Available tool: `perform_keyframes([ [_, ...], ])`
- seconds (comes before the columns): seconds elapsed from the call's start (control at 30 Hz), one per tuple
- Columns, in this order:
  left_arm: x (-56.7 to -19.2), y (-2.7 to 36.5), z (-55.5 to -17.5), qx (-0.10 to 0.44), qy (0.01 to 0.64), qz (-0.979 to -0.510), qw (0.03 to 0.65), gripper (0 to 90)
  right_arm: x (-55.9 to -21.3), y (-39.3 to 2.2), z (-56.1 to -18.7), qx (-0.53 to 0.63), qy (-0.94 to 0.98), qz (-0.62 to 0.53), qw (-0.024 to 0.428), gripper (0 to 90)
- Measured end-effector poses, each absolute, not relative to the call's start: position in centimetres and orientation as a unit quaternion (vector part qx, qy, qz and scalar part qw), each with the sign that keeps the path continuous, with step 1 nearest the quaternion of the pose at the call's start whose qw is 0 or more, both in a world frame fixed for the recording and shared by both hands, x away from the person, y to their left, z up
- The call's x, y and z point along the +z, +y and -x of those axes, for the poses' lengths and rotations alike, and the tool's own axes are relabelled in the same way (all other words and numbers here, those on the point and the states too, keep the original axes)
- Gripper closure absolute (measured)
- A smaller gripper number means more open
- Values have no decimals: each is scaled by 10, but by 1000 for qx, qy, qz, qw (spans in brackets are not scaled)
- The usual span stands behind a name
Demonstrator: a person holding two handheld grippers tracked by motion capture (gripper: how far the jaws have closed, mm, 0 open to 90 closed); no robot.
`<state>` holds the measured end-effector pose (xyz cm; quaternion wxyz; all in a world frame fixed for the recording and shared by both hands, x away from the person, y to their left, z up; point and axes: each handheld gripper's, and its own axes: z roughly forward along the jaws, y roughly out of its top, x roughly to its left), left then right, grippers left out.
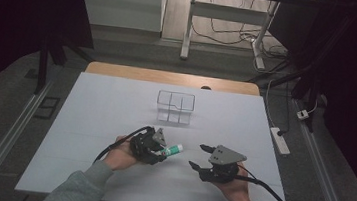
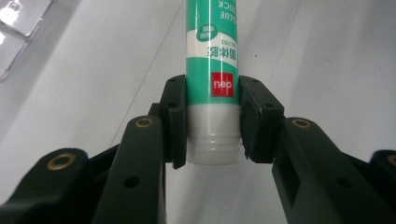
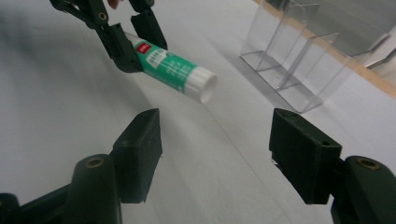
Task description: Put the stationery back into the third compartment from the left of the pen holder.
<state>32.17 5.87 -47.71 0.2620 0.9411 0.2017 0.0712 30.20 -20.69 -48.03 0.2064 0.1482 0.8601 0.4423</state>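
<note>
the left gripper [image 1: 160, 151] clamps the green-and-white cylindrical glue stick [image 1: 173, 150] by its base, cap end jutting free, just beside the right gripper [image 1: 199, 156], whose jaws gape wide, probably to take it.

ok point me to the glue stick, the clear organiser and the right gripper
glue stick [image 2: 212, 51], left gripper view, green label
clear organiser [image 1: 175, 106], high view, front wall
right gripper [image 3: 215, 154], right gripper view, midway between its open jaws
</note>
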Motion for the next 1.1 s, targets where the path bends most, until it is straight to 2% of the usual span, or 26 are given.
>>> perform_keyframes([
  [0.77, -477, 40, -324, 48, 167, -956, 238, 644, -485, -166, -313, 390, 896, -76, 199, 383],
  [0.97, -478, 35, -322, 43, 155, -959, 235, 644, -490, -158, -314, 355, 914, -48, 189, 433],
  [1.1, -476, 35, -322, 42, 149, -959, 236, 645, -494, -153, -312, 329, 921, -28, 204, 477],
])
